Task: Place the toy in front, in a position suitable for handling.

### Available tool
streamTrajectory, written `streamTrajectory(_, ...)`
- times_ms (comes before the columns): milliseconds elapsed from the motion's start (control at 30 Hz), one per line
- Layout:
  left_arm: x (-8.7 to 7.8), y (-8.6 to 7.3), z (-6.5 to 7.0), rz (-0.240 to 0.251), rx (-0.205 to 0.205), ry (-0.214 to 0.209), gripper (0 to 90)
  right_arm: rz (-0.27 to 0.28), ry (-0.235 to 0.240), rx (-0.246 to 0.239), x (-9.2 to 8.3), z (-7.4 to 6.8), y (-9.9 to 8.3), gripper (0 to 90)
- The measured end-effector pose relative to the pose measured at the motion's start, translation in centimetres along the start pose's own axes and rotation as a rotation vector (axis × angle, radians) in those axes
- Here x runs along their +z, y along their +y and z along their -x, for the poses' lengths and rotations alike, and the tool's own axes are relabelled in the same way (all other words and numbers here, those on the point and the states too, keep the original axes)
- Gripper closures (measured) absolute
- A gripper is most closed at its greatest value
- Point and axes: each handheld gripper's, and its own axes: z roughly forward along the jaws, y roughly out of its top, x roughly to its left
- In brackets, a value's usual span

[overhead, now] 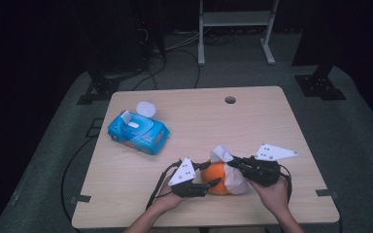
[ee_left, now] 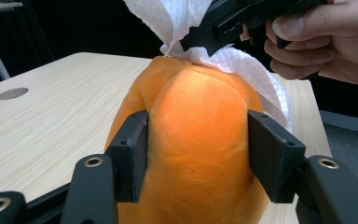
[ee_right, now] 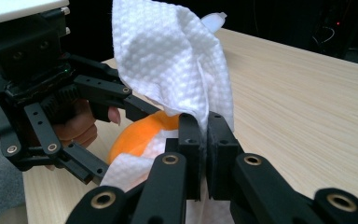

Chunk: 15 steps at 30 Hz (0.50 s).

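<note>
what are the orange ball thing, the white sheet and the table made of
Orange ball: soft plush fabric, by its fuzzy matte nap and a seam. White sheet: probably a wet wipe or paper towel, with a dimpled embossed weave, limp folds. Table: pale wood-grain top, likely laminate, smooth and matte.

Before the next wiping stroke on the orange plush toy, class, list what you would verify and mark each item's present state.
1. Left gripper clamps the round orange plush toy, pads pressing its sides: ok.
2. Right gripper is shut on the white textured wipe: ok.
3. Wipe touches the toy's top: ok.
4. Toy rests on the light wooden table: ok.
5. Blue wipes pack lies apart from the work: ok.
6. Toy's surface under the wipe is clean: cannot tell.
</note>
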Motion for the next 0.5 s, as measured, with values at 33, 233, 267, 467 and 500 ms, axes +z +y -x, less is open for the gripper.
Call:
streamTrajectory(33, 0.0, 0.0, 0.0, 0.0, -0.003, -0.001, 41.9, 0.001, 0.007, 0.001, 0.0, 0.1, -0.1, 85.4)
streamTrajectory(233, 0.4, 0.1, 0.2, 0.004, 0.0, -0.002, 42.6, 0.03, 0.04, 0.006, -0.4, -0.1, 0.4, 85.4)
streamTrajectory(267, 0.5, 0.1, 0.4, 0.005, 0.003, -0.005, 42.6, 0.042, 0.063, 0.003, -0.4, -0.5, 0.6, 85.4)
streamTrajectory(467, 0.6, 0.1, 0.6, -0.001, 0.016, -0.012, 42.5, -0.022, 0.065, -0.074, 1.0, -1.4, 0.4, 85.5)
streamTrajectory(500, 0.5, 0.1, 0.6, -0.003, 0.013, -0.013, 42.6, -0.021, 0.066, -0.065, 1.0, -1.2, 0.3, 85.5)
